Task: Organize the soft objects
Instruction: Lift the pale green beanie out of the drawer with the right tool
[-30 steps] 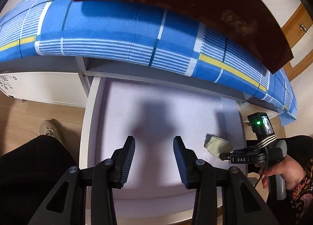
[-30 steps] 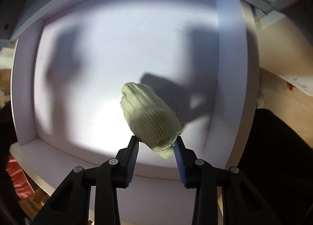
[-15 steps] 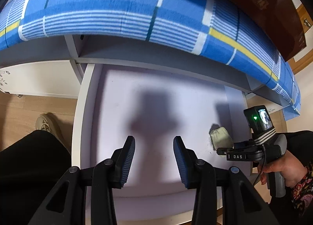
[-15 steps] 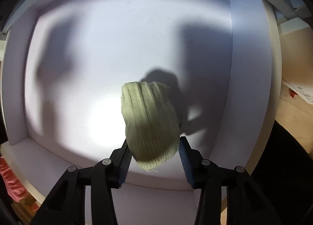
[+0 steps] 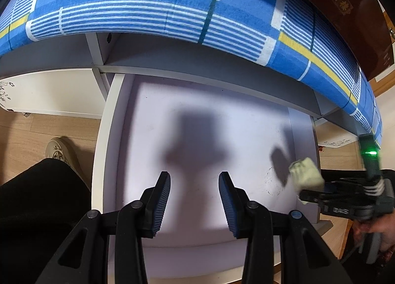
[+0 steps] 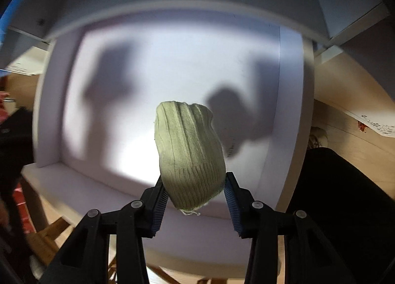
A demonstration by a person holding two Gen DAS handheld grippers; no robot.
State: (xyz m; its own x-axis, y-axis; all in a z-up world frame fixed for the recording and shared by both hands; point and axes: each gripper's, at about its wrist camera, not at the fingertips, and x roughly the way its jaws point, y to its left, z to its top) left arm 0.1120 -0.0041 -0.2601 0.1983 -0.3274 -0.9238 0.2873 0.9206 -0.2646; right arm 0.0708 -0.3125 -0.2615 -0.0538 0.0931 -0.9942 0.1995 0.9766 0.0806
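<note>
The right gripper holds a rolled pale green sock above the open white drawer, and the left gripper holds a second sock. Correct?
Not quite. The left gripper holds nothing; the left wrist view shows bare drawer floor between its fingers. The right gripper does hold the pale green sock above the drawer.

Two wrist fisheyes, both angled down, sharing the white drawer (image 5: 108, 140).

Ribbed knit sock (image 6: 188, 153), matt drawer (image 6: 291, 116)
</note>
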